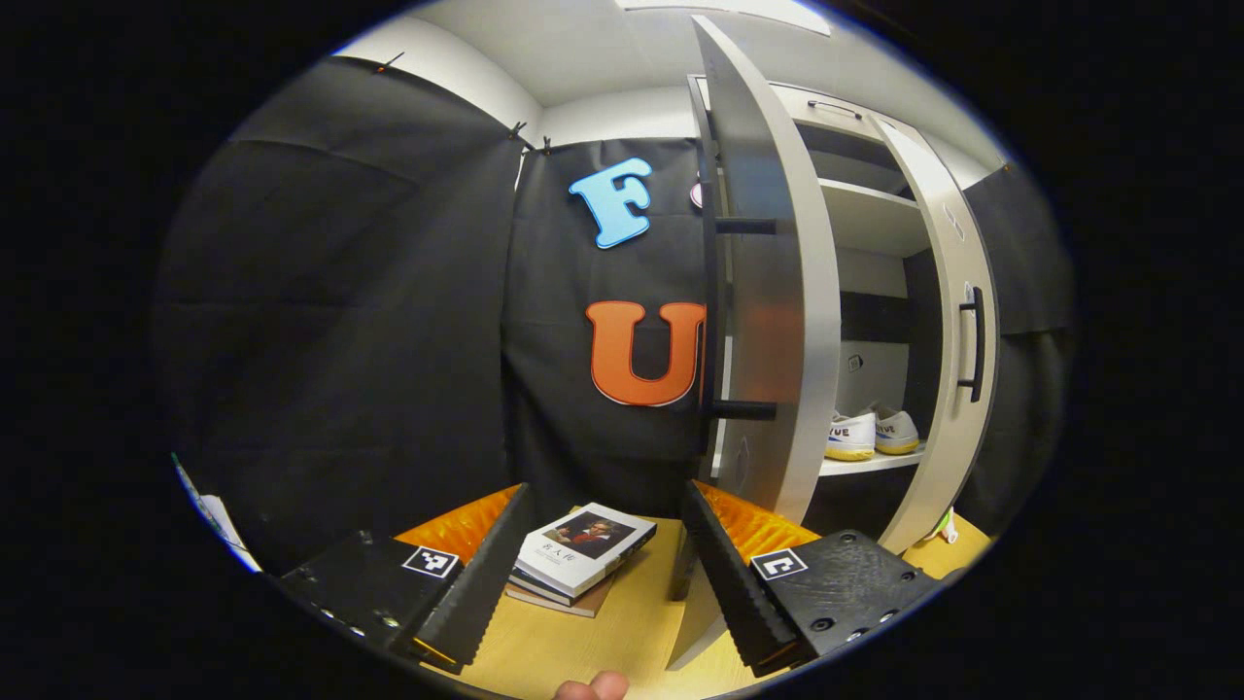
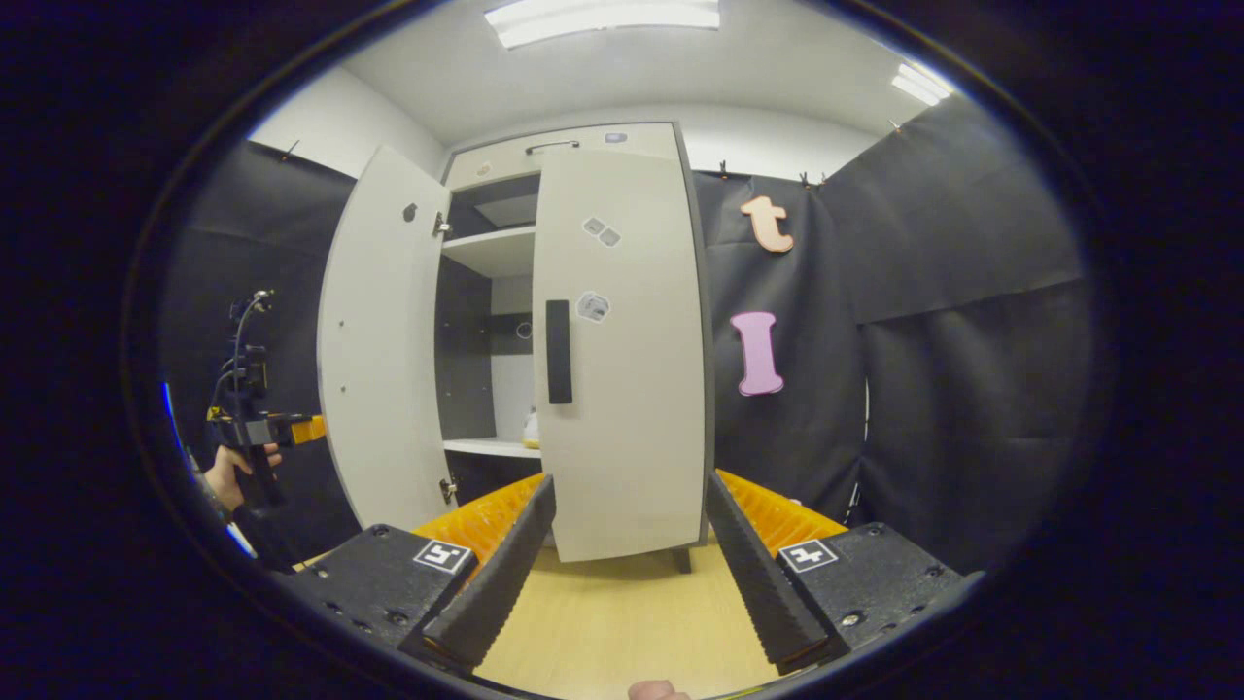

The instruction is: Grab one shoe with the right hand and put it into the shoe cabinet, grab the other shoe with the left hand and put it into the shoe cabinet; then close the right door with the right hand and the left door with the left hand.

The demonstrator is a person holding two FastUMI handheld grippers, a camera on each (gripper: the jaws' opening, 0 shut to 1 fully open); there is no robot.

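Two shoes: both white sneakers (image 1: 870,434) with yellowish soles sit side by side on the lower shelf (image 1: 865,465) of the shoe cabinet (image 2: 583,146), so you have only the doors left.
Right door: in the right gripper view this door (image 2: 622,350) looks nearly shut, its panel facing you; a narrow gap to the interior remains on its left edge.
Left door: the other door (image 1: 768,282) stands wide open, edge-on in the left gripper view, with its bar handle (image 1: 719,321) on the outer face.
Left gripper: your left gripper (image 1: 603,574) has its jaws spread wide and empty, aimed beside the open door, well short of it.
Right gripper: your right gripper (image 2: 627,574) is likewise gaping and holds nothing, facing the right door's lower half.
Handling, doors: judged to be stiff flat panels on hinges, light to swing, smooth-faced, so pads may slip if you press at a slant.
Where to take hold: push flat on the panel near the free edge, or nip the dark vertical handle (image 2: 558,351); far from the hinge means least effort.
Risk: the left door may bounce back if you shove it fast.
Other: a stack of books (image 1: 578,559) lies on the wooden floor (image 1: 622,642) ahead of the left gripper, clear of the door's foot.
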